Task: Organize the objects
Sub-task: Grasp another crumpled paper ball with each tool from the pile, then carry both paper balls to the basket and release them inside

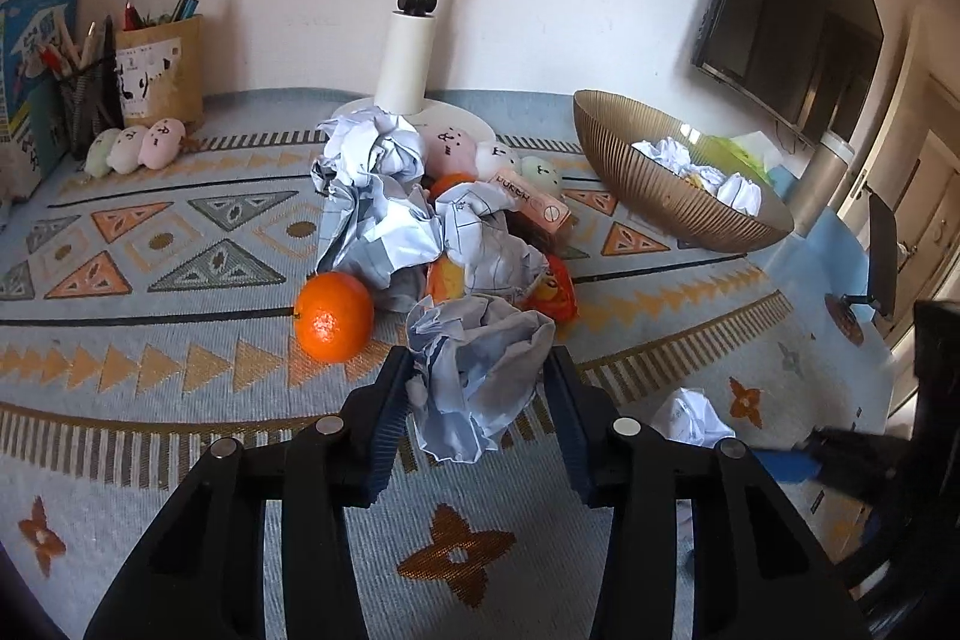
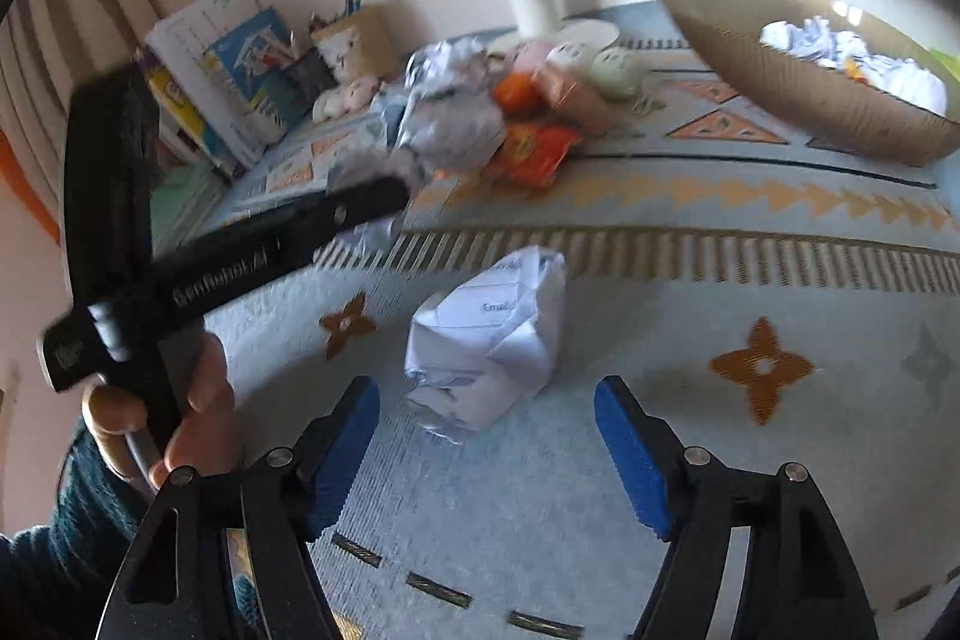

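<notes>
My left gripper [image 1: 480, 370] is shut on a crumpled paper ball [image 1: 480, 376], its pads pressing both sides, just above the patterned cloth. Behind it lies a pile of crumpled paper [image 1: 384, 202], an orange [image 1: 333, 316], an orange wrapper [image 1: 555, 289] and a pink box [image 1: 531, 202]. My right gripper [image 2: 487, 400] is open, its blue pads on either side of a white crumpled paper [image 2: 489, 340] lying on the cloth just ahead of the fingertips. That paper also shows in the left wrist view [image 1: 690, 415]. A gold ribbed bowl [image 1: 636, 172], also in the right wrist view [image 2: 780, 82], holds crumpled papers.
A white lamp base and post [image 1: 414, 40] stand behind the pile. Small plush toys [image 1: 135, 145] and pen holders [image 1: 159, 70] sit at the back left, with books [image 2: 228, 70] beside them. A monitor [image 1: 780, 22] hangs at the right. The left hand and gripper [image 2: 240, 256] cross the right view.
</notes>
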The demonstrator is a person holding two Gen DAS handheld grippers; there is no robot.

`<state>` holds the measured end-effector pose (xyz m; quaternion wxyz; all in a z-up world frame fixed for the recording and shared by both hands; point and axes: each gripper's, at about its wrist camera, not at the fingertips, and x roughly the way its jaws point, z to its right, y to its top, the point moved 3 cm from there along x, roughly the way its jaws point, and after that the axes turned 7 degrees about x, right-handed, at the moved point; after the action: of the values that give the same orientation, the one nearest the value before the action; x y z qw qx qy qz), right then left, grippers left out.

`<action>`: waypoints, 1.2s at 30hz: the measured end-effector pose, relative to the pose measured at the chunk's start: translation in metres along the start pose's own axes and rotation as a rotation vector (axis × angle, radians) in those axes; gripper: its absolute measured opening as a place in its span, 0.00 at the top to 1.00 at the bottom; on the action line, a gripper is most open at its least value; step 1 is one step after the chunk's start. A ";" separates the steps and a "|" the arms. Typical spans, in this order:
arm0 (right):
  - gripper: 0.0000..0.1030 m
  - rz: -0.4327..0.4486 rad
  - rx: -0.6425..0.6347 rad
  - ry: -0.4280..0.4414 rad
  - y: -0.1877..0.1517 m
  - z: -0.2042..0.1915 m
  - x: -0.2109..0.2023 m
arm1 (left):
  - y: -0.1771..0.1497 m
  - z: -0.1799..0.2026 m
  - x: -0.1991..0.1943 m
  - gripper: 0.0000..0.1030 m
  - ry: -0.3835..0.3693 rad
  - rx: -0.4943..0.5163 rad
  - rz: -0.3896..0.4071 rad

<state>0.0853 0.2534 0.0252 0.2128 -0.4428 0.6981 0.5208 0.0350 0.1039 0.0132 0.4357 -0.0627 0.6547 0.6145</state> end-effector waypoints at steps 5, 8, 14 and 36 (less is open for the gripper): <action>0.21 0.007 -0.028 -0.099 0.003 -0.015 0.015 | 0.000 -0.002 0.003 0.59 -0.024 -0.015 -0.009; 0.27 0.015 -0.076 -0.172 0.006 -0.023 0.024 | -0.001 -0.001 0.003 0.59 -0.027 -0.008 -0.009; 0.49 0.104 -0.062 -0.144 0.012 -0.016 0.008 | -0.001 0.003 0.002 0.59 -0.006 0.013 -0.004; 0.48 0.452 0.196 -0.339 0.192 0.136 -0.165 | 0.173 0.141 0.052 0.59 -0.011 0.228 0.096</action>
<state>-0.0124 0.4556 0.2039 0.2468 -0.1601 0.7805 0.5516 -0.0338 0.2901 0.1279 0.4135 0.0221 0.7203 0.5565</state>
